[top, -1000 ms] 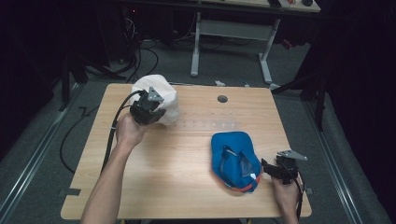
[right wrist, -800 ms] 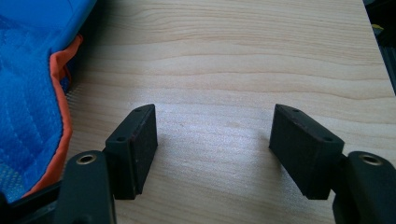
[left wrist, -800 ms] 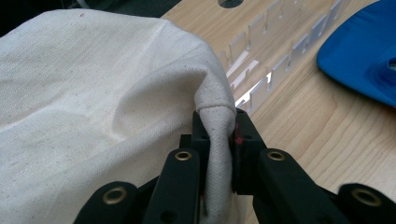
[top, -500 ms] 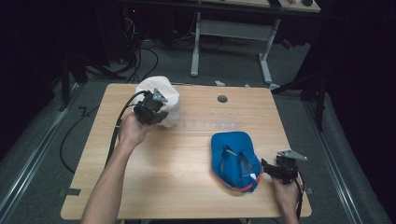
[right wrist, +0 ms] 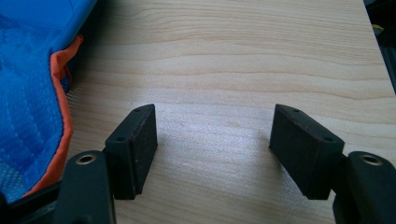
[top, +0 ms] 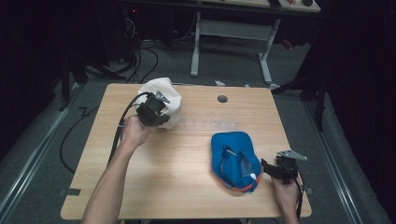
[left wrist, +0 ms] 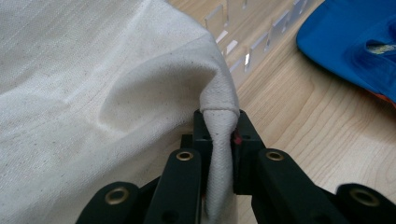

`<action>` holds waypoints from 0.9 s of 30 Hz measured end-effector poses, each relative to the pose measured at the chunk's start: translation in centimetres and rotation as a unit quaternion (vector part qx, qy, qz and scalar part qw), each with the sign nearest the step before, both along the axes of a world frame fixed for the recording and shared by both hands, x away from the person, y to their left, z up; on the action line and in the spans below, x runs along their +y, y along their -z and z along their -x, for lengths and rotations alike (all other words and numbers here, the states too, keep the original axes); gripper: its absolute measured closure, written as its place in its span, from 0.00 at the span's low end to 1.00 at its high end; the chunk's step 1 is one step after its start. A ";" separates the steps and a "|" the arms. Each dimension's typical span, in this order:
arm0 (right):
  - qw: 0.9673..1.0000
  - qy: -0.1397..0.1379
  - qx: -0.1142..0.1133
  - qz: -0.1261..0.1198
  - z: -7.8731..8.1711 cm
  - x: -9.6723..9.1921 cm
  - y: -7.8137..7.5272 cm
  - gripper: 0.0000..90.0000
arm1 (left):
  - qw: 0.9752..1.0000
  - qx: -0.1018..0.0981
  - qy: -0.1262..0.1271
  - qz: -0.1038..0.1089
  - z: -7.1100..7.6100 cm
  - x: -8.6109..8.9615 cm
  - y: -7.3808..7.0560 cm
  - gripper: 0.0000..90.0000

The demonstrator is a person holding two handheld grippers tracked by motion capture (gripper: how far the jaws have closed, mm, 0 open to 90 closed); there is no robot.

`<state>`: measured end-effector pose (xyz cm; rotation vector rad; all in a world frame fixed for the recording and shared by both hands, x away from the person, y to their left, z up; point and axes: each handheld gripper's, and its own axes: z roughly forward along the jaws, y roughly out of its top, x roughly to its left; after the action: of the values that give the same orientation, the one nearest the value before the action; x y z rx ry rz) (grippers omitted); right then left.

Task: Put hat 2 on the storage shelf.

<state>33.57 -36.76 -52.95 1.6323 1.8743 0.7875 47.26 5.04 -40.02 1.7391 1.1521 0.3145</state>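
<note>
Fingers point(left wrist: 212, 128) of my left gripper point(top: 152, 111) are pinching a folded edge of the white cap point(left wrist: 93, 93), the thick seam of cloth standing up between the two black pads so the grip bites on a doubled layer rather than on loose fabric. Seen from the high view, I am holding that gripper at the far left part of the table point(top: 187, 154), with the pale cap bunched under and behind it and my left forearm reaching in from the bottom edge. I judge that I am gripping the rim because it is the stiffest part to lift or drag the cap by. On the near right side, the blue cap point(top: 235, 161) is lying upside down, its inside and orange-trimmed edge facing up, well apart from the white one. My right gripper point(top: 279, 169) is resting just beside it, fingers point(right wrist: 137, 149) spread wide over bare wood with nothing between them; the orange trim point(right wrist: 65, 126) is lying just to their left, seemingly waiting for its turn. A row of small clear pieces point(left wrist: 252, 42) is sitting on the wood between the two caps.
</note>
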 end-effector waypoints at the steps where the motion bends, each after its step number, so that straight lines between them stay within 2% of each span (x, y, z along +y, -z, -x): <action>1: 1.000 0.000 0.000 0.000 0.0 0.0 0.0 0.36 | 1.000 0.000 -0.003 0.001 -0.1 0.1 0.0 0.93; 4: 1.000 0.000 0.000 0.000 0.0 0.0 0.0 0.36 | 1.000 0.007 -0.005 0.010 -0.3 0.2 0.1 0.93; 9: 1.000 0.000 0.000 0.000 0.0 0.0 0.0 0.36 | 1.000 0.017 0.004 -0.005 0.2 -0.2 0.4 0.94; 11: 1.000 0.000 0.001 0.000 0.0 0.0 0.0 0.36 | 1.000 0.016 -0.001 -0.009 -0.1 -0.1 0.3 0.93; 13: 1.000 0.000 0.001 0.000 0.0 0.0 0.0 0.36 | 1.000 0.020 -0.011 0.000 -0.7 0.2 -0.1 0.94; 17: 1.000 0.000 0.000 0.000 0.0 0.0 0.0 0.36 | 0.999 0.040 -0.009 0.004 -1.0 -0.2 0.4 0.94; 22: 1.000 -0.001 -0.001 0.000 0.0 0.0 0.0 0.36 | 0.998 0.059 -0.018 -0.009 -1.1 0.1 0.9 0.94; 24: 1.000 -0.001 -0.001 0.000 0.0 0.0 0.0 0.36 | 0.998 0.061 -0.019 -0.022 -1.2 0.1 1.7 0.94; 26: 1.000 -0.001 0.001 0.000 0.0 0.0 0.0 0.36 | 0.998 0.053 -0.020 -0.011 -1.2 0.2 1.9 0.93; 27: 1.000 -0.001 0.000 0.000 0.0 0.0 0.0 0.36 | 0.998 0.049 -0.020 -0.015 -1.1 0.2 1.9 0.93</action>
<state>33.55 -36.73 -52.96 1.6306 1.8769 0.7880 48.39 5.26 -41.93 1.7765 1.2604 0.2738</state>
